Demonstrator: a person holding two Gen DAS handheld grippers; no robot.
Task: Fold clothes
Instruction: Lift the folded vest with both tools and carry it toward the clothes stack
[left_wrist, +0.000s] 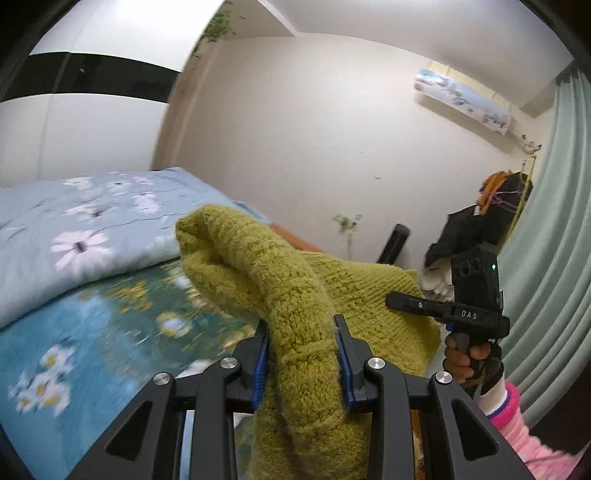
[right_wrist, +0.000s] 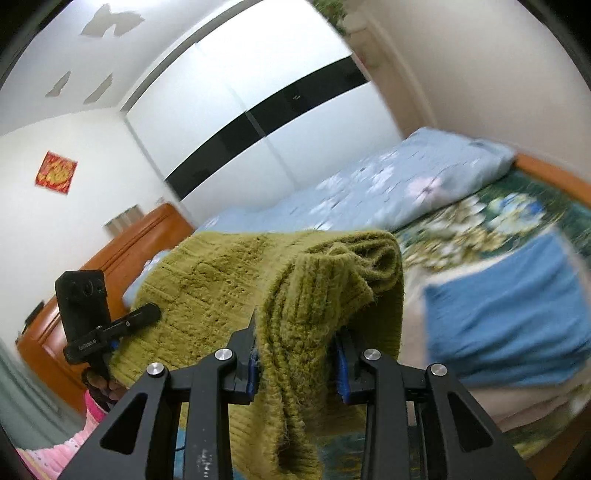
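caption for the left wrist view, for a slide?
Left gripper clamps a bunched fold of the olive-green knit sweater above the floral bed; right gripper grips its far edge.

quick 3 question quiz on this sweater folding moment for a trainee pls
1. True or false: both the left gripper and the right gripper have their jaws clamped on the olive-green knit sweater.
2. Multiple choice: what lies folded on the bed behind the sweater? A) a striped towel B) a light blue floral quilt C) a red pillow
3. Fill in: the wall-mounted air conditioner hangs beside a pale green ____.

Key: 1 true; 2 B; 3 curtain
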